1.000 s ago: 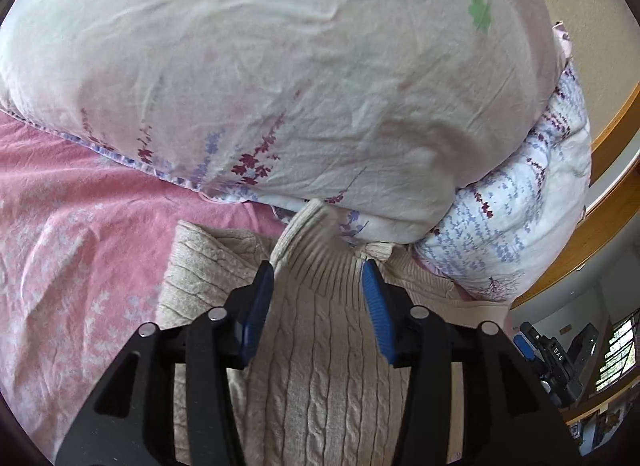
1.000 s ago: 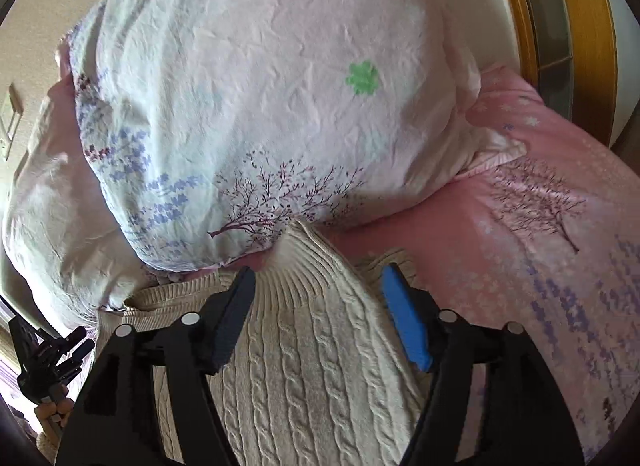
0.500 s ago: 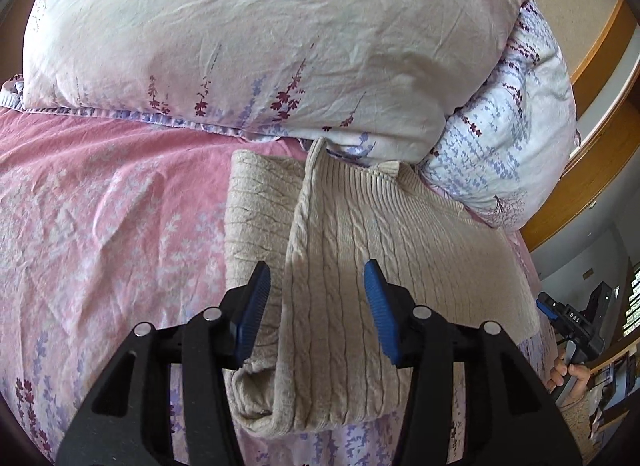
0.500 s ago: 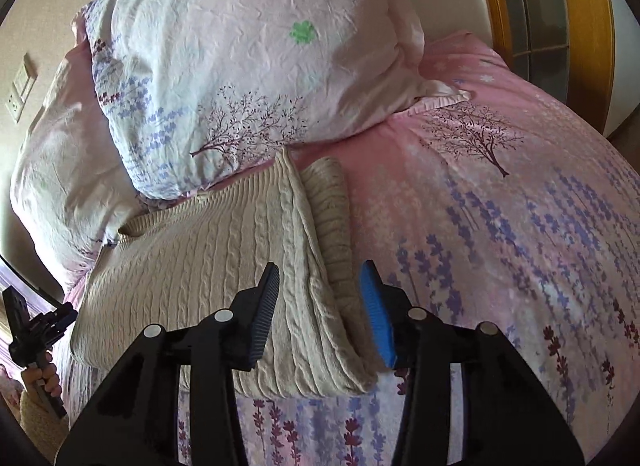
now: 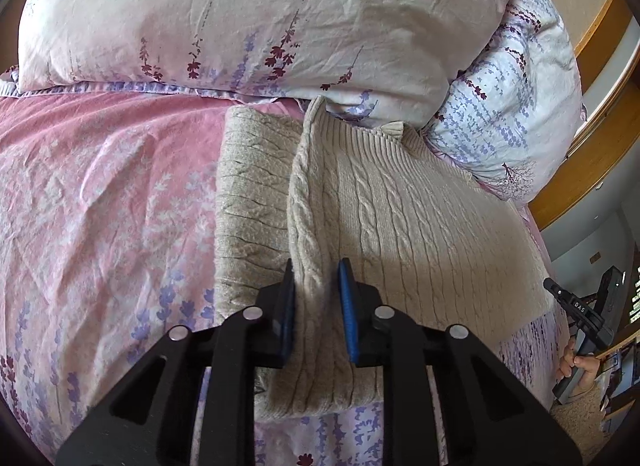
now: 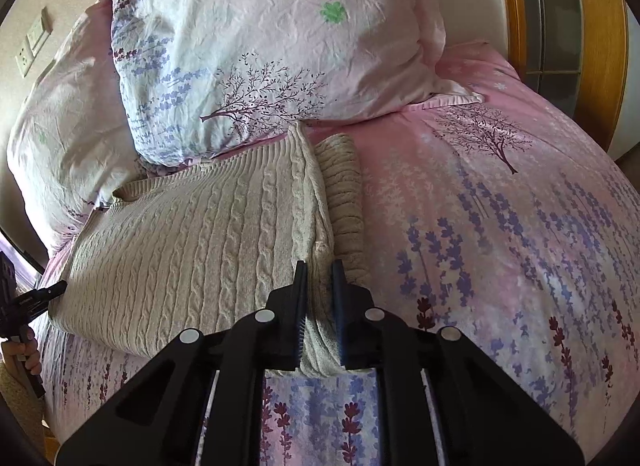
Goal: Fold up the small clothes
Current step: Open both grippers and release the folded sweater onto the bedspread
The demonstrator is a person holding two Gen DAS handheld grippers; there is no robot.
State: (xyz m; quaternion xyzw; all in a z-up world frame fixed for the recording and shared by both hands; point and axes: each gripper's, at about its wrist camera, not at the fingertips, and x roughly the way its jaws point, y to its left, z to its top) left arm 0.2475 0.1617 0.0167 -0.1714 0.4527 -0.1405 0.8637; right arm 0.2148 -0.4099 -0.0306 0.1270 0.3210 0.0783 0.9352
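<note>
The likeliest slip from here is a shallow bite: each tool pinches only the raised ridge of the cream cable-knit sweater (image 5: pixel 400 225), so a lift may pull up the top layer alone and let the folded-under part sag or unroll. The knit is thick and stretchy — uneven pulls from the two hands would skew the fold line. The sweater lies on the pink floral bedcover (image 5: pixel 100 185), stretching ahead of both tools to the pillows (image 5: pixel 260 17), with its near hem just under the fingertips. The left tool (image 5: pixel 316 290) is closing, its blue pads narrow with the ridge of knit between them; it points steeply down at the near edge. The right tool (image 6: pixel 319 286) is clamped nearly shut on the same ridge at the sweater's folded side, angled down less steeply. In each view the other tool's handle and a hand (image 5: pixel 580 366) show at the far side — the sweater spans between them.
</note>
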